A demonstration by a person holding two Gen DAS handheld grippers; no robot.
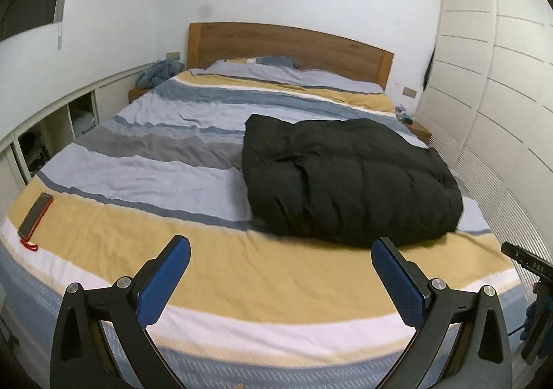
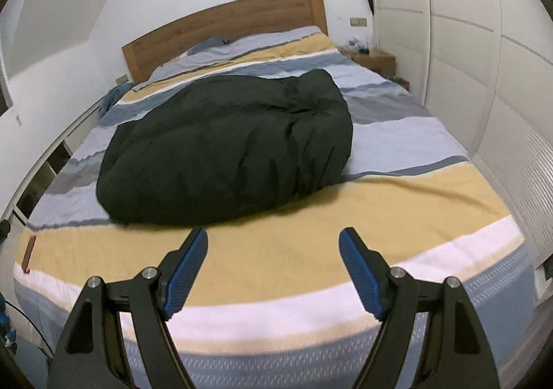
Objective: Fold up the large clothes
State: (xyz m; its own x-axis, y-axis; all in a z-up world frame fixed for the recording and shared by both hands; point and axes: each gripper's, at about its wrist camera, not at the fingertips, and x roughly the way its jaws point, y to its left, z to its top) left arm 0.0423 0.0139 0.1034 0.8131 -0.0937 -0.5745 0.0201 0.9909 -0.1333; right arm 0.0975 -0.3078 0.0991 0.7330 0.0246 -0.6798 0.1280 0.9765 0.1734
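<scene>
In the left wrist view, a phone (image 1: 35, 214) in a red case lies at the far left on the yellow band of the striped bed cover (image 1: 166, 154), near the bed's foot corner. Low in the frame the left gripper (image 1: 280, 249) hangs over the foot edge of the bed, its blue-padded jaws spread wide with nothing between them. Right of centre, the black puffy coat (image 1: 349, 178) lies bundled into a rough rounded heap on the right half of the bed, its near edge just past the yellow band. A wooden headboard (image 1: 287, 43) closes the far end, and white wardrobe doors (image 1: 501, 85) fill the right edge.

In the right wrist view the coat (image 2: 224, 147) sits left of centre, directly ahead. The right gripper (image 2: 273, 238) hovers at lower centre above the yellow band, jaws released and wide apart, clear of the coat.
</scene>
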